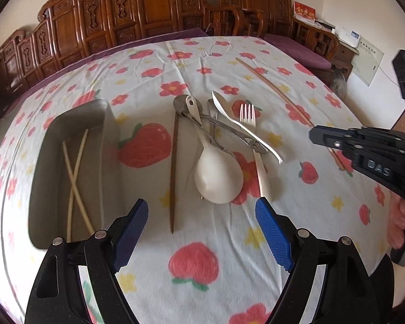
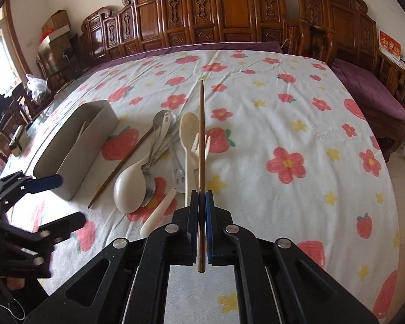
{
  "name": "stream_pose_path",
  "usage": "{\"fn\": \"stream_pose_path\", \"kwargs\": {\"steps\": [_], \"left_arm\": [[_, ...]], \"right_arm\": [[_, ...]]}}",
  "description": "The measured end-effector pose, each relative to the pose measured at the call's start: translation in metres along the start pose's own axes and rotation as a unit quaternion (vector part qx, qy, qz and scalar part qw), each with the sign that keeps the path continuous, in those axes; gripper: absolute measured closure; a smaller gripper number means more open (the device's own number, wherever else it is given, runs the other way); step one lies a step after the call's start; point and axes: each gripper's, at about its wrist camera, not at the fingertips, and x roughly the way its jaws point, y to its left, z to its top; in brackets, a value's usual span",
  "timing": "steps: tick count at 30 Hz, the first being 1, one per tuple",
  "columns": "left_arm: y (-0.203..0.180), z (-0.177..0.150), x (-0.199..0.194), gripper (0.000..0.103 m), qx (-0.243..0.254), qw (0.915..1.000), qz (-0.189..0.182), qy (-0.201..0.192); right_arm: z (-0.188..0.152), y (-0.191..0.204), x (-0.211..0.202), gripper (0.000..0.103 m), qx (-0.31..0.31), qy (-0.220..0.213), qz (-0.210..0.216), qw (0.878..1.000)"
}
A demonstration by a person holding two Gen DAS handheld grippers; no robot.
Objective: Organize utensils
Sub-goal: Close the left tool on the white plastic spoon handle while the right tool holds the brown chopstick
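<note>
A: Chopstick position? Hand-held gripper state?
B: Right hand-held gripper (image 2: 201, 202) pinched the brown wooden chopstick (image 2: 201, 135), lifted right of the grey metal tray (image 2: 75, 145); left hand-held gripper (image 1: 201, 232) stood spread, empty.

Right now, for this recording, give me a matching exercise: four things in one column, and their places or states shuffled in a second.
Things:
1. brown chopstick
2. pale chopsticks
3. white rice paddle
4. left gripper

Places or states:
A. lying crossed inside the metal tray
B. open, nothing between its fingers
C. clamped in the shut right gripper
D. on the flowered cloth among the spoons

Pairs: 1-C, 2-A, 3-D, 4-B
</note>
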Motion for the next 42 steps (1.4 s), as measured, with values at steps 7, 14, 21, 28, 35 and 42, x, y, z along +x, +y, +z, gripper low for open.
{"fn": "stream_pose_path", "kwargs": {"steps": [7, 14, 21, 28, 35, 42], "left_arm": [[-0.003, 0.024, 0.036, 0.026, -0.015, 0.9996, -0.019, 0.016], [0.003, 0.046, 0.063, 0.036, -0.037, 0.9987, -0.016, 0.031], [0.004, 0.047, 0.077, 0.059, -0.041, 0.9952, -0.064, 0.063], [-0.004, 0.045, 0.072, 0.061, -0.022, 0.9957, -0.051, 0.074], [-0.012, 0.045, 0.054, 0.083, 0.001, 0.9971, -0.043, 0.063], [-0.020, 0.043, 0.037, 0.103, 0.020, 0.9974, -0.050, 0.049]], "right_arm": [[0.002, -0.015, -0.002, 0.097, 0.021, -0.001, 0.003, 1.000], [0.004, -0.015, -0.006, 0.097, 0.017, -0.007, 0.009, 1.000], [0.004, -0.010, -0.007, 0.097, 0.008, -0.008, 0.013, 1.000], [0.004, -0.009, -0.008, 0.097, 0.006, -0.008, 0.014, 1.000], [0.006, -0.009, -0.008, 0.097, 0.008, -0.008, 0.012, 1.000], [0.008, -0.008, -0.009, 0.097, 0.008, -0.009, 0.013, 1.000]]}}
